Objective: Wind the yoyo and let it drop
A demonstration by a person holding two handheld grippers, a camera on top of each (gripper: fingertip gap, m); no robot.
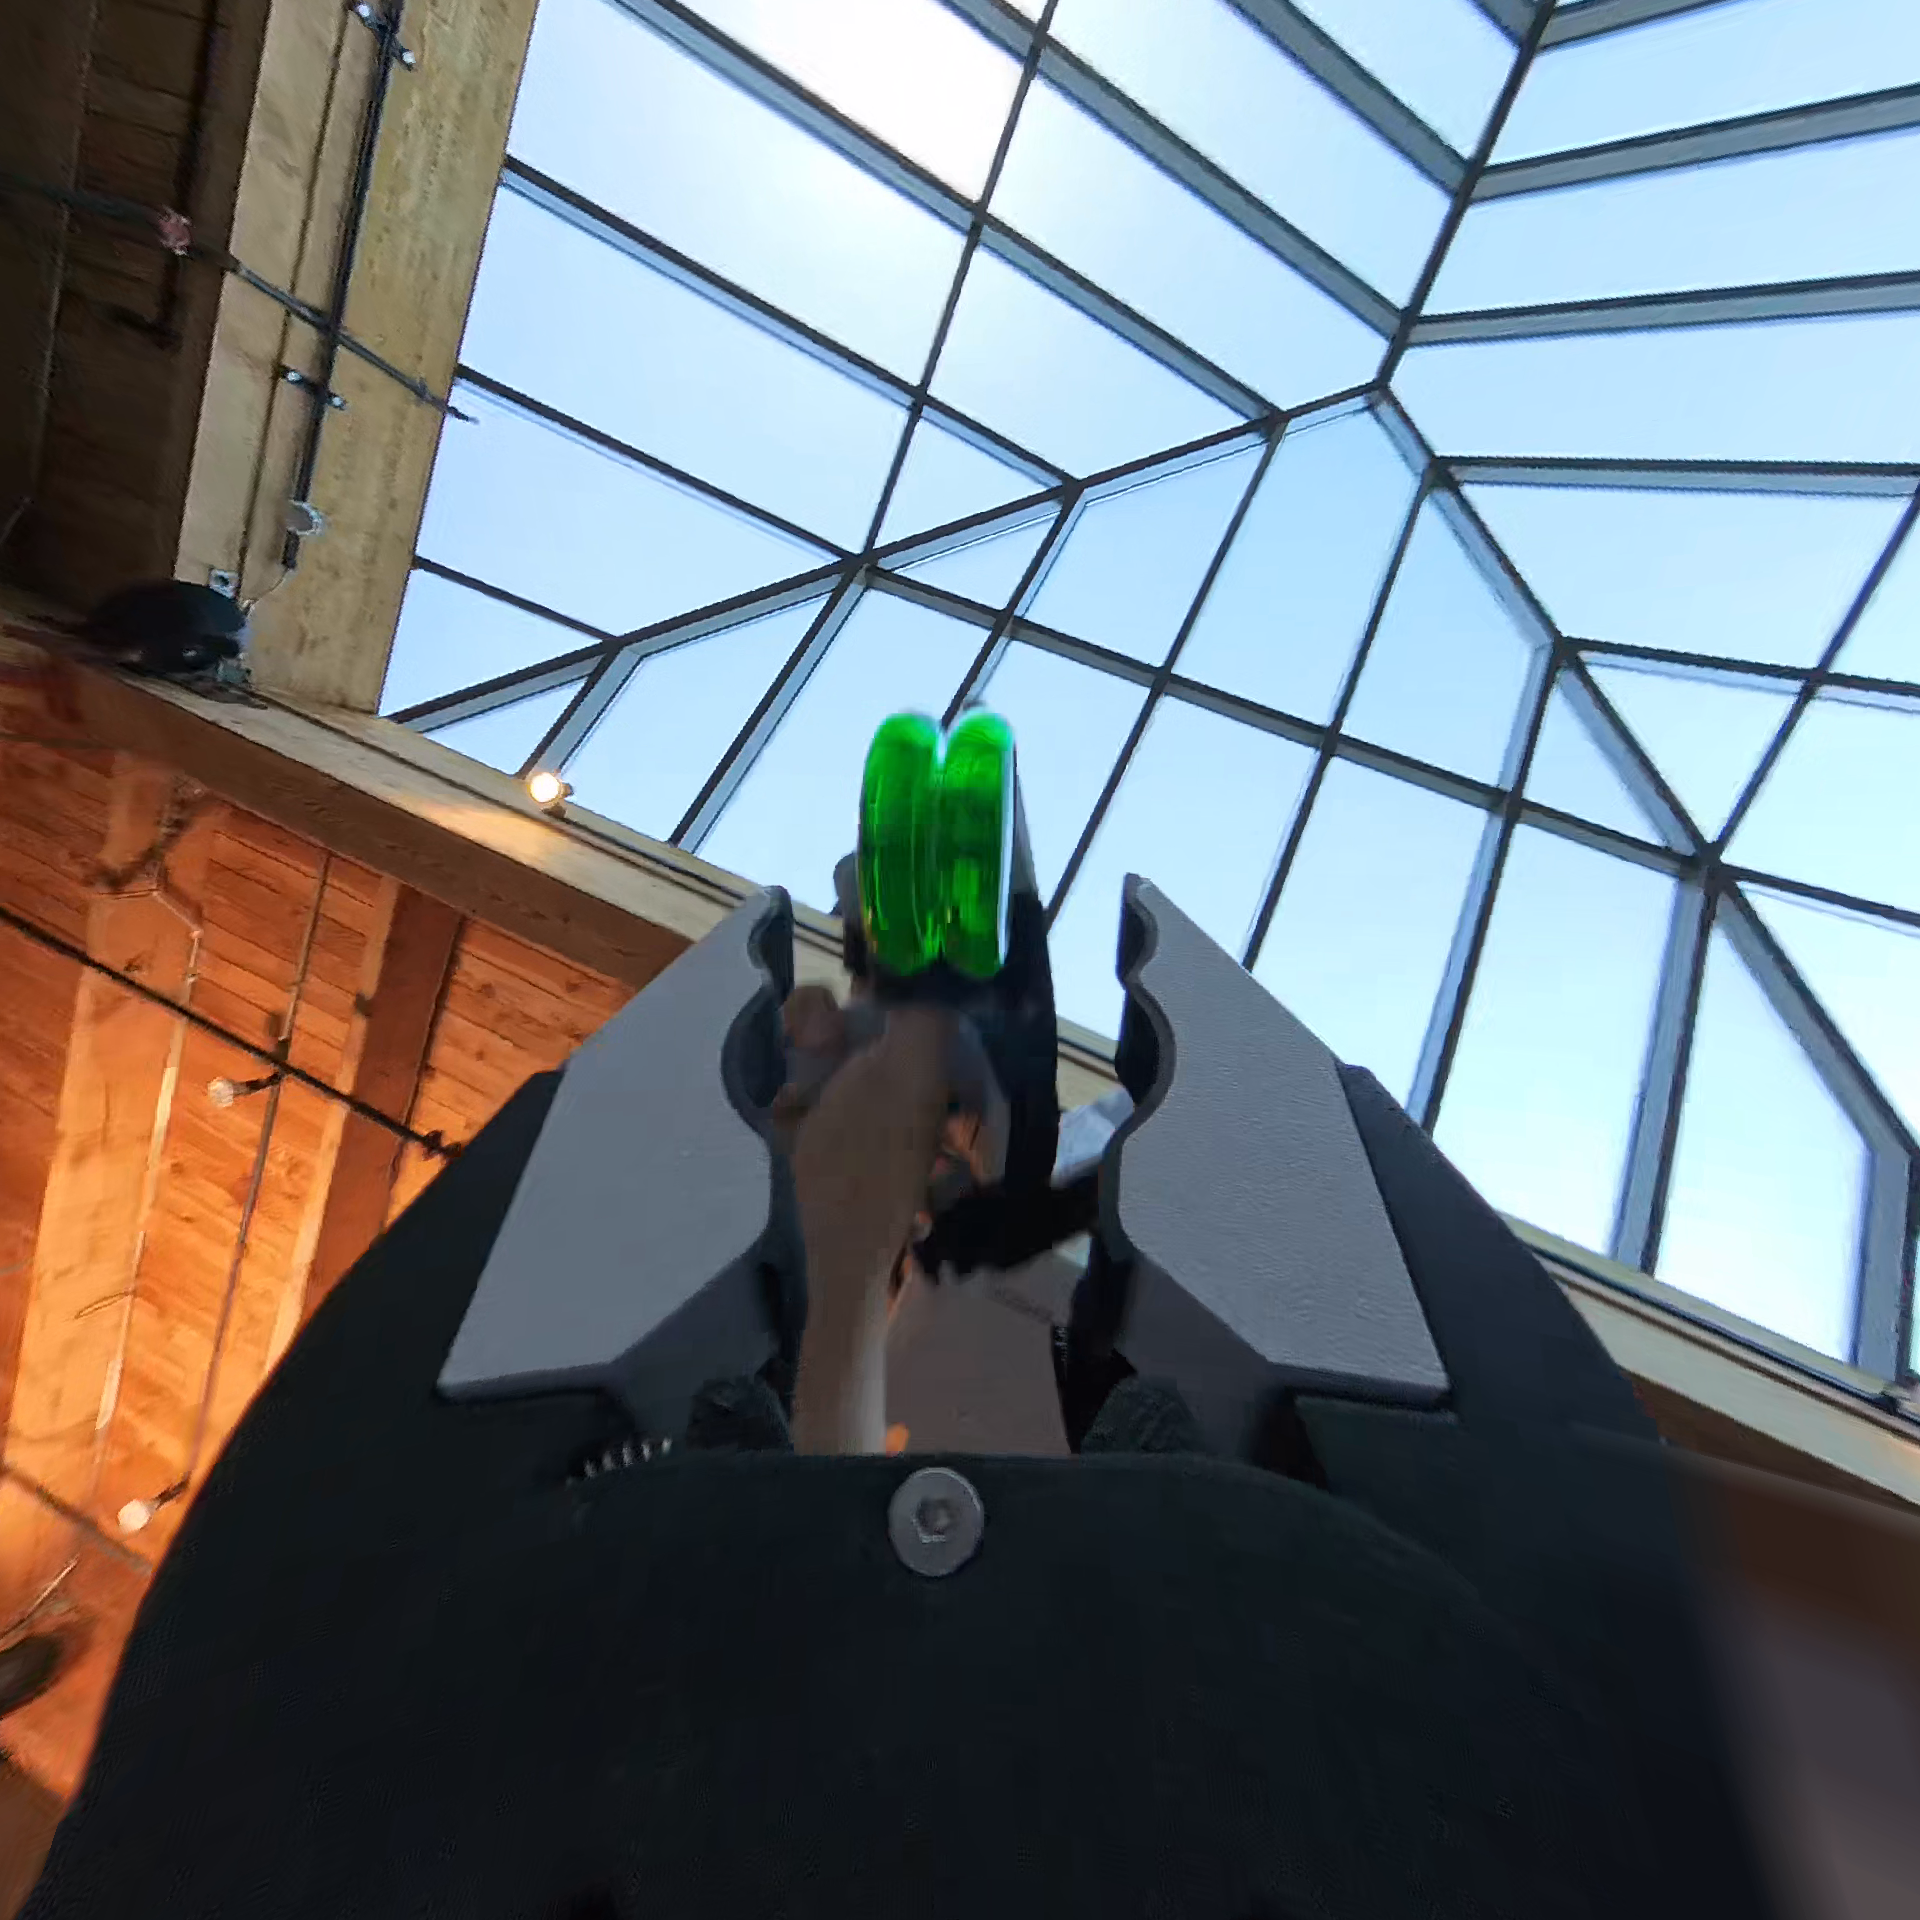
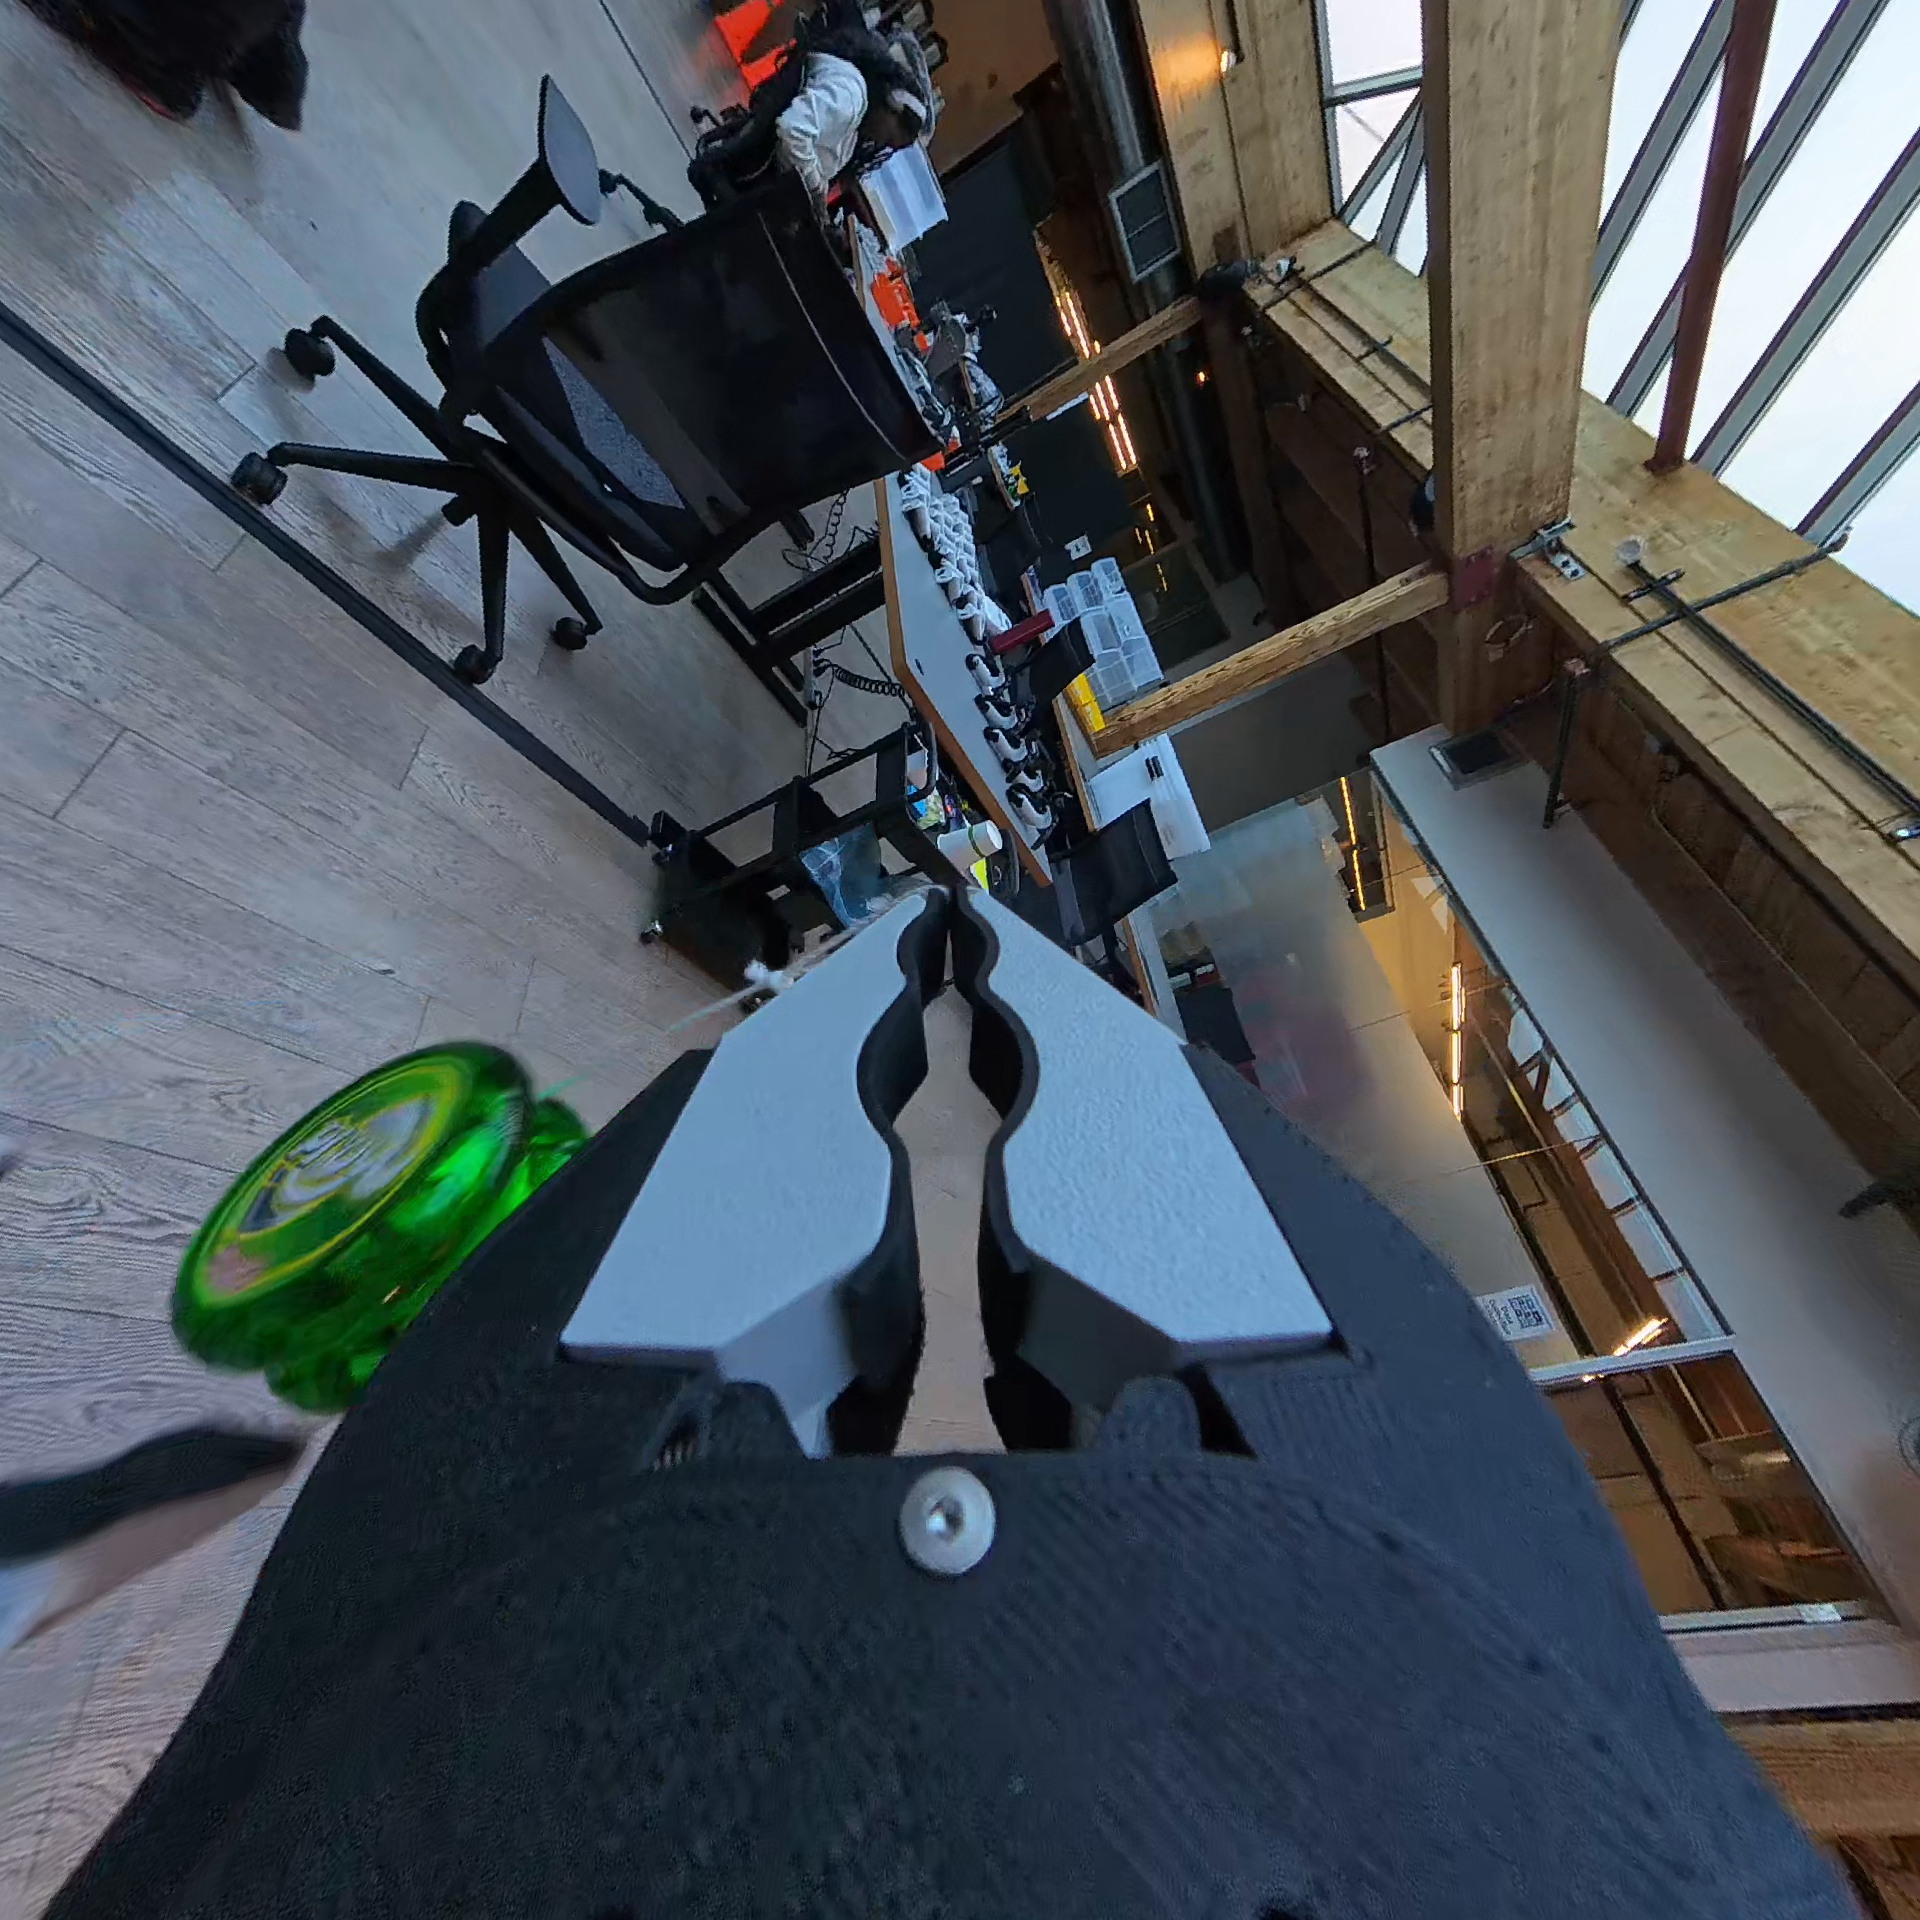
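Observation:
A clear green yoyo (image 1: 935, 847) shows edge-on against the glass roof, just beyond my left gripper (image 1: 956, 925), which points upward, open and empty. A hand (image 1: 862, 1143) and the black body of the right gripper (image 1: 1029, 1039) are close under the yoyo. In the right wrist view the blurred yoyo (image 2: 353, 1216) is beside the gripper's body, on the floor side. My right gripper (image 2: 951, 914) is shut at the tips. A thin white string (image 2: 766, 980) with a knot runs from the tips toward the yoyo.
A black office chair (image 2: 623, 416) stands on the wood floor (image 2: 208, 831). A long white table (image 2: 920, 623) with many small items and a black cart (image 2: 727, 862) lie ahead. Wooden beams (image 2: 1496, 312) and the glass roof (image 1: 1247, 416) are overhead. The tips of one gripper are about 12 centimetres away from the tips of the other.

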